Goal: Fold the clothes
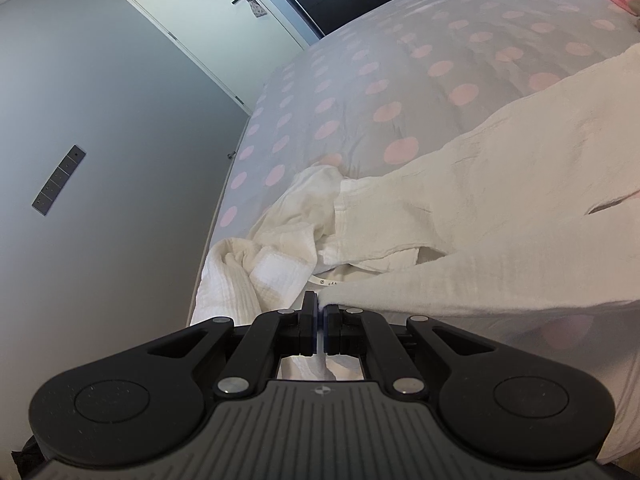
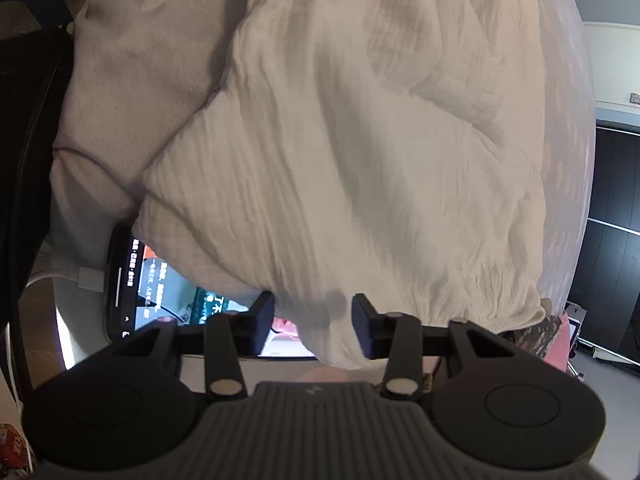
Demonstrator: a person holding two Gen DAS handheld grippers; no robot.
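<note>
Fingers (image 2: 362, 312) apart — crinkled cream garment (image 2: 360, 140)

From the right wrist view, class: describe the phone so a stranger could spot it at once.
Start at the big cream crinkled garment spread over the bed. Follow its lower left edge down to the phone partly tucked beneath it. It alone is dark, hard and lit, with a white cable plugged in.
</note>
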